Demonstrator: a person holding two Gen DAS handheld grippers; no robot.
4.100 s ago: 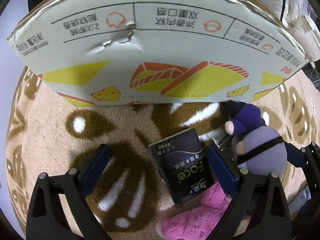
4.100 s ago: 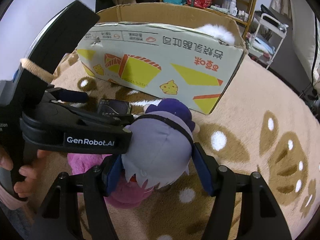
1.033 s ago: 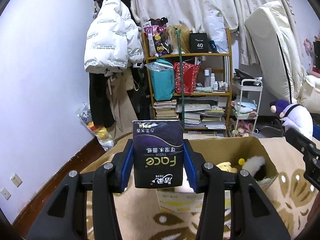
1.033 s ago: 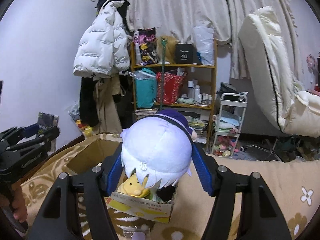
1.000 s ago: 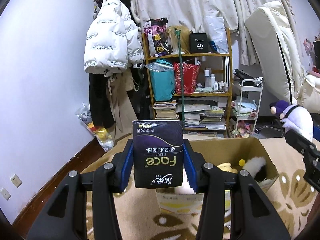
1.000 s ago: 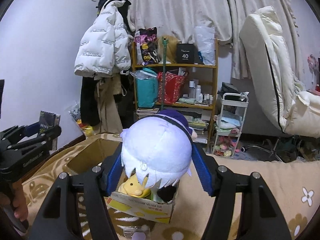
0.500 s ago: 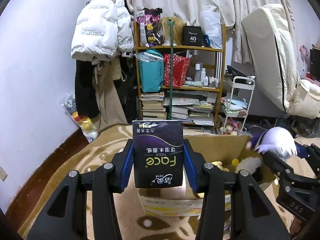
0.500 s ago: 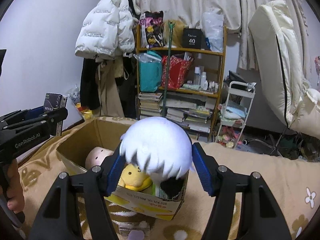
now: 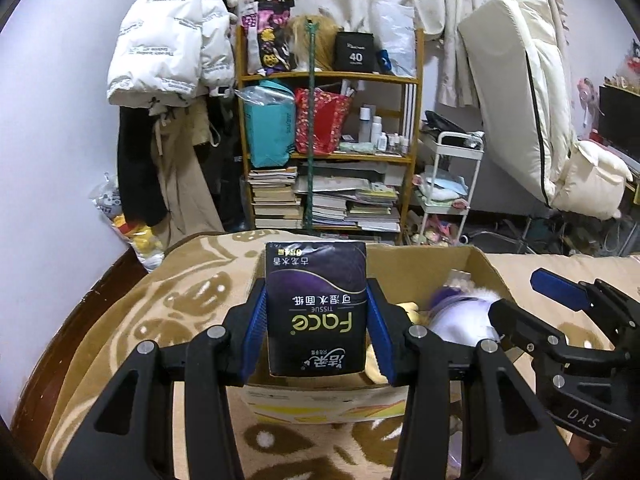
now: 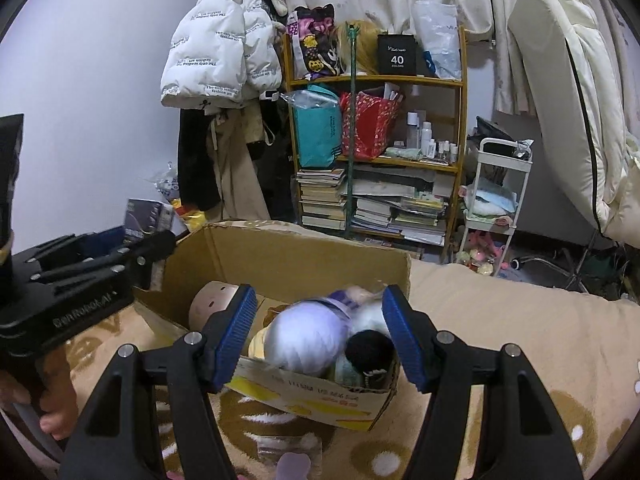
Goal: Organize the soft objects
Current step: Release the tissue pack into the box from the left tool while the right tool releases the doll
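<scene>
Fingers of the left gripper (image 9: pixel 316 336) clamp the tissue pack (image 9: pixel 316 308); the right gripper (image 10: pixel 320 334) gapes above the plush doll (image 10: pixel 308 338) in the box (image 10: pixel 288 264).

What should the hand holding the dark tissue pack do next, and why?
Probably lower it a little further into the cardboard box and let go. The left gripper is clamped on the tissue pack above the box's near edge, and the plush doll already lies inside.

The tissue pack (image 9: pixel 316 312) reads "Face TISSUE", the black shelf box (image 9: pixel 354 54) "40", the left gripper (image 10: pixel 156 246) "GenRobot.AI".
</scene>
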